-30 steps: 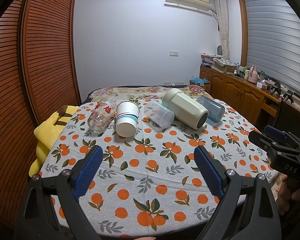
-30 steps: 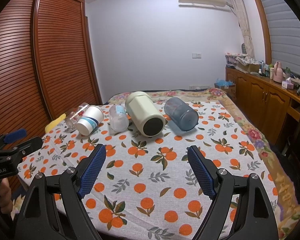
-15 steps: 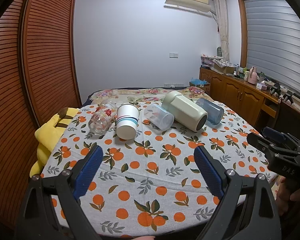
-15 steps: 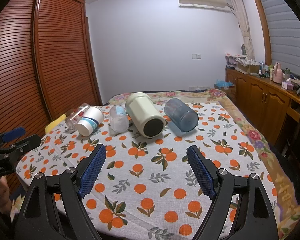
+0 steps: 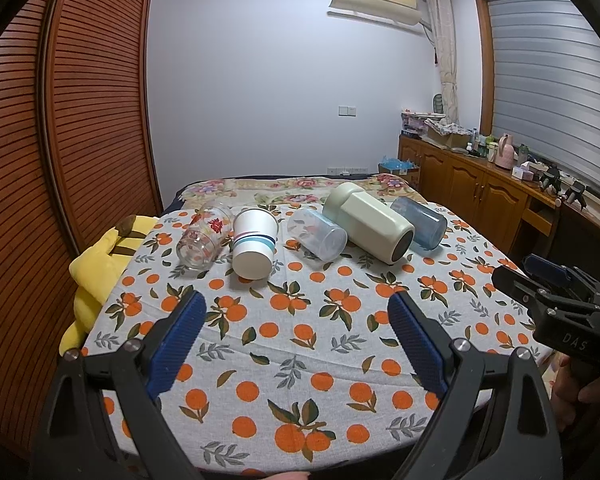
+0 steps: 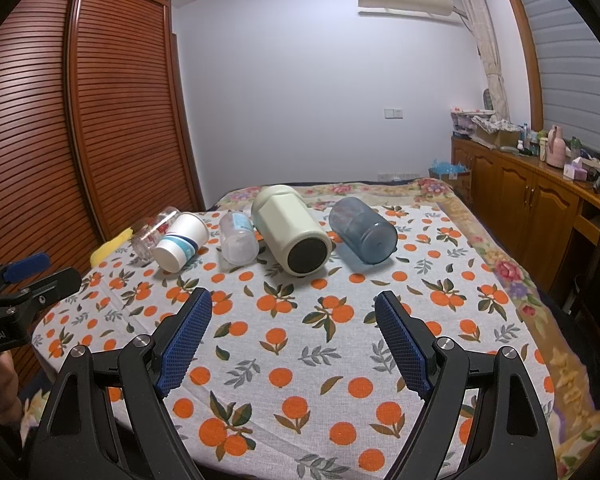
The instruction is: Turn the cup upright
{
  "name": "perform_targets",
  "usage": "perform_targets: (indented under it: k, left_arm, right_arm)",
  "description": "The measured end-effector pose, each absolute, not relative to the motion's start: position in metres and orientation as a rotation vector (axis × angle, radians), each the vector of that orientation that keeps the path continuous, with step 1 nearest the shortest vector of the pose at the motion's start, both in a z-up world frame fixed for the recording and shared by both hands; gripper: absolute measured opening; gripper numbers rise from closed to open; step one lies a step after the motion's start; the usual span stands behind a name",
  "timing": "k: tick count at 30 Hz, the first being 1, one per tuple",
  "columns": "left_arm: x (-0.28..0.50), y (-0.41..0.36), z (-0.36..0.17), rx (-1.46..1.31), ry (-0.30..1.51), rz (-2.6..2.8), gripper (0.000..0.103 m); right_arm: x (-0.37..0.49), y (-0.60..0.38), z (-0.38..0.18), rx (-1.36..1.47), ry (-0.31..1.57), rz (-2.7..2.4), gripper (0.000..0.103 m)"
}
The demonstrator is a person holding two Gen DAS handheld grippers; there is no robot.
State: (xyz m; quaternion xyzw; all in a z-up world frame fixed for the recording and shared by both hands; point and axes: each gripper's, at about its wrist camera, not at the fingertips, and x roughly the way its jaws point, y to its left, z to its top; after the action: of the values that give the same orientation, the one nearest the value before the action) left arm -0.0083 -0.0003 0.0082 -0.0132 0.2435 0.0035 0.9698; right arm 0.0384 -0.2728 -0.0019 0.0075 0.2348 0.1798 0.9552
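Several cups lie on their sides in a row on the orange-print cloth [image 5: 300, 344]: a clear glass with red flowers [image 5: 202, 236], a white paper cup with blue stripes [image 5: 254, 250], a clear plastic cup [image 5: 318, 234], a large cream bottle [image 5: 370, 228] and a blue tumbler [image 5: 420, 222]. In the right wrist view they are the glass [image 6: 152, 232], paper cup [image 6: 180, 242], plastic cup [image 6: 238, 236], cream bottle [image 6: 292, 236] and blue tumbler [image 6: 364, 230]. My left gripper [image 5: 296, 338] is open and empty, well short of the cups. My right gripper [image 6: 292, 340] is open and empty too.
A yellow plush toy [image 5: 100, 252] lies at the cloth's left edge beside the slatted wardrobe [image 5: 60, 160]. A wooden cabinet [image 5: 480, 192] with clutter runs along the right wall. The right gripper's body [image 5: 560, 304] shows at the left view's right edge.
Both grippers have drawn back and risen slightly; the cups look a little farther away. Nothing on the cloth has moved, and both grippers stay open.
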Motion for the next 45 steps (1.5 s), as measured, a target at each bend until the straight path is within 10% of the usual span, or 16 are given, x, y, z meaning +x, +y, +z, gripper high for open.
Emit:
perform_targets:
  k: [45]
  left_arm:
    - [0.109, 0.070, -0.012, 0.055, 0.738, -0.006, 0.093]
  right_arm:
    - [0.130, -0.187, -0.005, -0.075, 0.613, 0.563, 0.081]
